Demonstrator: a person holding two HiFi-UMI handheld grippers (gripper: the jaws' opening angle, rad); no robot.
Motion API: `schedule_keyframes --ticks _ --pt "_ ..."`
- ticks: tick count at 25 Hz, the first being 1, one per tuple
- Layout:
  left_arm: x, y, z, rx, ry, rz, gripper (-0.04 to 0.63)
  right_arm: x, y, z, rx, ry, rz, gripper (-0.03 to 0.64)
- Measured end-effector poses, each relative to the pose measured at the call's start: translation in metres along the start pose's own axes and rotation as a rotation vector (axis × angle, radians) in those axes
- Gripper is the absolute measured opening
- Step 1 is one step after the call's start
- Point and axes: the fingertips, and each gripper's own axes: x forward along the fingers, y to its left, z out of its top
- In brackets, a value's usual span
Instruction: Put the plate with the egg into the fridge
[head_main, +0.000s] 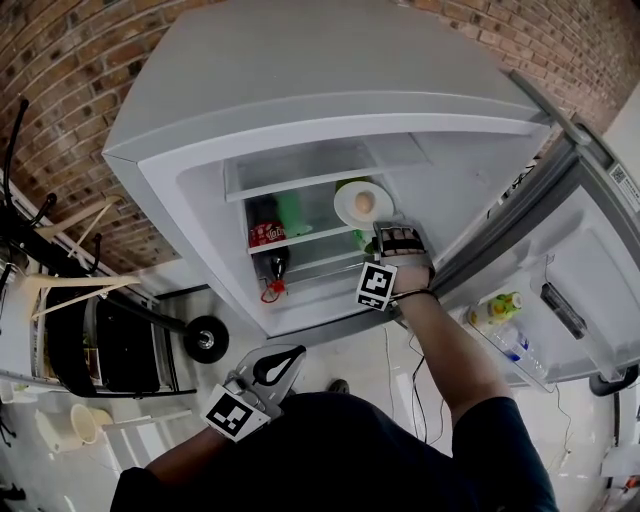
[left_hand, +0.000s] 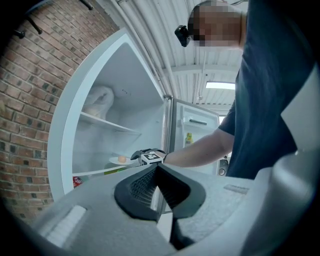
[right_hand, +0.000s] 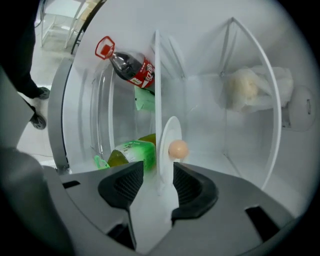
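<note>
A white plate (head_main: 352, 210) with a brown egg (head_main: 365, 202) on it rests on a glass shelf (head_main: 300, 240) inside the open fridge. My right gripper (head_main: 393, 238) is at the plate's near rim. In the right gripper view the plate (right_hand: 167, 142) stands edge-on between the jaws with the egg (right_hand: 178, 149) on it. That gripper (right_hand: 157, 172) is open, with a gap between the left pad and the rim. My left gripper (head_main: 278, 366) hangs low by the person's body, away from the fridge. It (left_hand: 156, 170) is shut and holds nothing.
A cola bottle (head_main: 268, 245) stands at the left under the shelf, and a green bottle (right_hand: 131, 152) lies just beyond the plate. A white bag (right_hand: 245, 85) sits on the upper shelf. The open door (head_main: 560, 290) at right holds bottles (head_main: 497, 308). A brick wall (head_main: 60, 90) rises behind.
</note>
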Motion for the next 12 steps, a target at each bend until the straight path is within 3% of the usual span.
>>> schedule_keyframes --ticks 6,12 --pt "0.008 -0.002 0.0 0.001 -0.005 -0.024 -0.002 -0.051 0.006 0.019 0.153 -0.07 -0.009 0.183" --pt "0.014 -0.003 0.001 -0.001 -0.008 -0.048 -0.002 -0.117 -0.003 0.052 0.294 -0.225 -0.017 0.183"
